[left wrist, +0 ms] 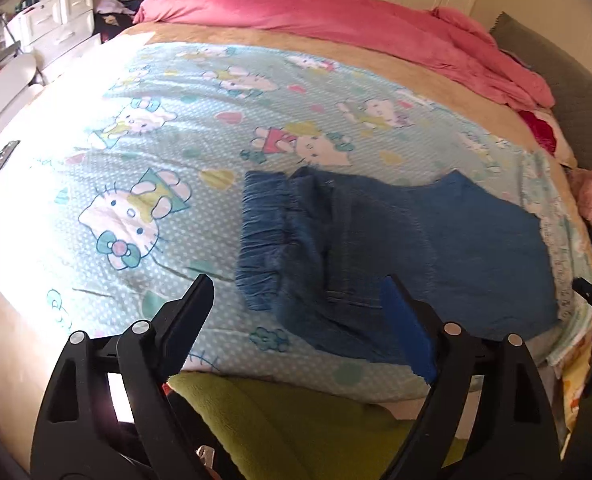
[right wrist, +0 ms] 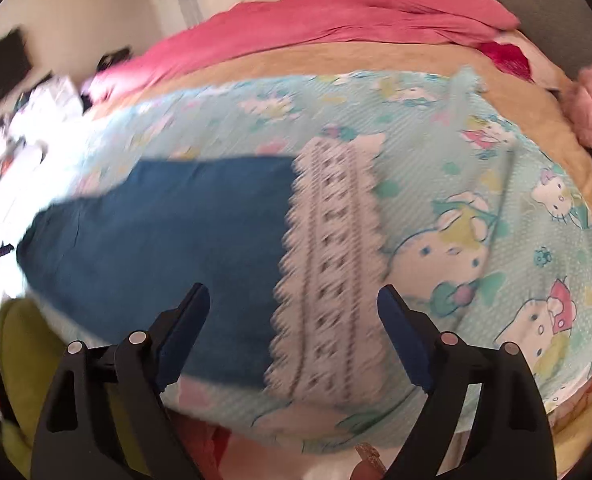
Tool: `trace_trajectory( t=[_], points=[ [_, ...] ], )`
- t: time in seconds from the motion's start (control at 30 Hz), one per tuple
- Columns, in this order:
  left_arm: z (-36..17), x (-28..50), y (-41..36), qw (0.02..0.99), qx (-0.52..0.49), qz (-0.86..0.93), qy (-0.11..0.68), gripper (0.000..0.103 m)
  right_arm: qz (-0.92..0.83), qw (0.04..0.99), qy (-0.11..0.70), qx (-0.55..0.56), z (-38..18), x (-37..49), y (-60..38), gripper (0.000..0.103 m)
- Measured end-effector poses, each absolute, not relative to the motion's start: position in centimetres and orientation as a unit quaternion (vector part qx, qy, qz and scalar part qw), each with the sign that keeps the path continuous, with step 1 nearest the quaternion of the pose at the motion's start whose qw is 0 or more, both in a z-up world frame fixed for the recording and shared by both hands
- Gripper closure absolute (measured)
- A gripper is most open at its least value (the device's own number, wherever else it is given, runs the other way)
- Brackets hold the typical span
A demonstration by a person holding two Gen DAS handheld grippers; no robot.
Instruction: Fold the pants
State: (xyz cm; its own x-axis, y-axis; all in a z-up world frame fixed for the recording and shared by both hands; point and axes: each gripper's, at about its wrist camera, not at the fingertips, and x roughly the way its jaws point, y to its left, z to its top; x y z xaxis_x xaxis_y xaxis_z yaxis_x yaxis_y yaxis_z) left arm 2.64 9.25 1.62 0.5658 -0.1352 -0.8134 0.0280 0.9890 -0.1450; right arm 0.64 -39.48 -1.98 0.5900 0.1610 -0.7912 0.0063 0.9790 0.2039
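Pants (left wrist: 396, 248) of blue denim lie flat on the sheet (left wrist: 143, 152), close to the near edge of the bed (left wrist: 296, 44). The long axis runs left to right across both views. The elastic waistband (left wrist: 261, 236) points to the left and the white lace hem (right wrist: 328, 264) points to the right. The legs seem to lie one over the other, so a lengthwise fold looks already made, but this is only a judgement.

The left gripper (left wrist: 298, 308) hovers above the waist end, with its fingers spread wide and holding nothing. The waistband lies just ahead of the fingertips, between them and a little to the left. The right gripper (right wrist: 293, 312) hovers above the hem end, also spread wide and empty, and the lace hem lies directly ahead between its fingers. The right view is blurred, so I cannot tell how high it is over the cloth.

Each gripper is therefore nearer to its own end. The coming move probably turns on this: one end must travel along the long axis to meet the other.

Beyond the pants, a pink quilt (left wrist: 336, 20) is bunched at the far side. A green cloth (left wrist: 279, 424) lies below the near edge of the bed.
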Motion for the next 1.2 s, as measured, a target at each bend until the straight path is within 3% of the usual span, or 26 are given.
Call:
trace_trajectory(
  t=[0.13,0.3,0.67,0.9,1.0,1.07,1.13,1.17,1.2],
  points=[
    [3.9,2.6,6.7,0.892,-0.041,-0.086,0.443,0.016,0.039,0.887,0.444,0.118,-1.8,2.4,-41.0,0.015],
    [4.5,4.6,2.0,0.882,-0.034,-0.153,0.445,0.016,0.045,0.887,0.437,0.143,-1.7,4.3,-42.2,0.015],
    [-0.5,13.3,-9.2,0.844,0.007,-0.213,0.492,0.016,0.062,0.884,0.449,0.114,-2.5,8.9,-43.0,0.015],
    [-3.5,18.2,-11.2,0.84,0.015,-0.199,0.505,0.017,0.069,0.875,0.467,0.107,-4.1,12.3,-43.2,0.016],
    [-4.9,19.5,-11.3,0.834,-0.003,-0.205,0.513,0.028,0.069,0.872,0.474,0.105,-4.8,13.5,-43.3,0.017],
    [-5.7,19.9,-11.5,0.831,-0.013,-0.212,0.515,0.036,0.073,0.866,0.481,0.114,-5.6,14.1,-43.5,0.024],
    [-6.2,19.9,-11.7,0.834,-0.007,-0.208,0.511,0.044,0.083,0.863,0.484,0.119,-6.1,14.3,-43.5,0.038],
    [-6.2,19.8,-11.9,0.837,-0.004,-0.207,0.507,0.056,0.089,0.863,0.483,0.121,-6.3,14.3,-43.4,0.043],
    [-6.2,19.6,-12.0,0.838,-0.009,-0.21,0.504,0.064,0.1,0.861,0.482,0.127,-6.4,14.2,-43.2,0.054]
  ],
)
